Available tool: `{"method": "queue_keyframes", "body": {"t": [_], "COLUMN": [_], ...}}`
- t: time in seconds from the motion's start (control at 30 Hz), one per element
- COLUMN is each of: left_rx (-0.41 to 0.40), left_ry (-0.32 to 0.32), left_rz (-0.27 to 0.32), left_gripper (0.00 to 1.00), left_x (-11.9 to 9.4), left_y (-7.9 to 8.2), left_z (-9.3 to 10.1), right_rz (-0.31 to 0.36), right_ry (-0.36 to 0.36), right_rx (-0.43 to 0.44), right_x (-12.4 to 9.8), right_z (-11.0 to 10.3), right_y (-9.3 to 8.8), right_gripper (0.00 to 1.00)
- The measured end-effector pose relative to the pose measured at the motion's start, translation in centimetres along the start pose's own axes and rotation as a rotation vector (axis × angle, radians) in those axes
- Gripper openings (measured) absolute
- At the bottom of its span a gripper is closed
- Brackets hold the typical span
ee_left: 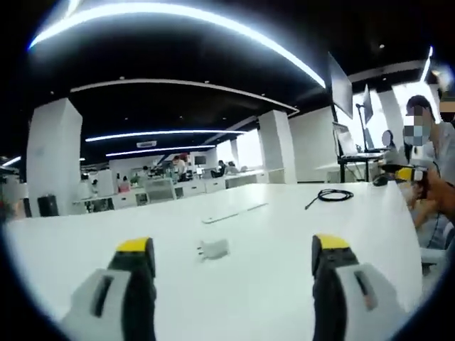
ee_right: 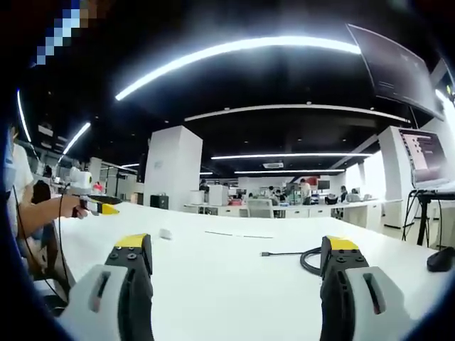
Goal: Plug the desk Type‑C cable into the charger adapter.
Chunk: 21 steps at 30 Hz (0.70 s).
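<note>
The left hand-held gripper [ee_left: 232,264] stands wide, its two yellow-tipped grey jaws well apart with nothing between them, low over the broad white table [ee_left: 284,284]; just ahead of it and between the jaw lines lies the small white charger adapter [ee_left: 214,249], flat on the tabletop with what look like its prongs toward the left. The right hand-held gripper [ee_right: 238,266] is likewise spread and empty, and beyond its right jaw sits the coiled black Type-C cable [ee_right: 295,256], one loose end with its plug stretched out to the left across the table. Farther back in the left gripper view the same coil lies well apart from the adapter, with a thin pale strip [ee_left: 233,212] lying between them. Nothing is held yet, so the task seems to be at its opening reach. The next move probably calls for the left to settle on the adapter body and the right to take the cable close behind its plug, so the two can be lined up.
</note>
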<state>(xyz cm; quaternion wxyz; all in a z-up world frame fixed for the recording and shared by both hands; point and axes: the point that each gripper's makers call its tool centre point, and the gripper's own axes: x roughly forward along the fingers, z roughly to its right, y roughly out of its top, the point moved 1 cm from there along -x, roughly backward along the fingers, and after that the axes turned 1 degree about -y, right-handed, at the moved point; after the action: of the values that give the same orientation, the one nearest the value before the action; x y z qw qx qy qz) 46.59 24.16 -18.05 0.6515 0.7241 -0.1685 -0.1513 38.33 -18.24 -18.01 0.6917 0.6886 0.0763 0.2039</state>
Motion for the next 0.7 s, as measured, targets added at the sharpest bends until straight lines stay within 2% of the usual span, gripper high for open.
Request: {"method": "queue_keyframes", "body": {"t": [0.17,0.33,0.5,0.57,0.7], "left_rx": [0.018,0.054,0.049,0.037,0.016], "left_ry": [-0.018,-0.069,-0.078,-0.126,-0.129], "left_rz": [-0.028,-0.063,-0.082,-0.129,-0.152], "left_gripper": [0.90,0.87,0.86,0.85,0.84], "left_x": [1.4,3.4,5.8,6.7,8.9], "left_y": [0.1,0.0,0.2,-0.3,-0.4], "left_z": [-0.9,-1.6,-3.4,-3.4,-4.8], "right_rz": [-0.010,-0.014,-0.020,-0.022,-0.026], "right_ry": [0.005,0.011,0.014,0.014,0.011], "right_rx": [0.005,0.008,0.013,0.014,0.016], "right_x": [0.0,0.1,0.1,0.1,0.0], "right_z": [-0.2,-0.2,-0.3,-0.3,-0.2], "right_y": [-0.4,-0.6,-1.0,-1.0,-1.2], "right_gripper": [1.00,1.00,1.00,1.00,1.00]}}
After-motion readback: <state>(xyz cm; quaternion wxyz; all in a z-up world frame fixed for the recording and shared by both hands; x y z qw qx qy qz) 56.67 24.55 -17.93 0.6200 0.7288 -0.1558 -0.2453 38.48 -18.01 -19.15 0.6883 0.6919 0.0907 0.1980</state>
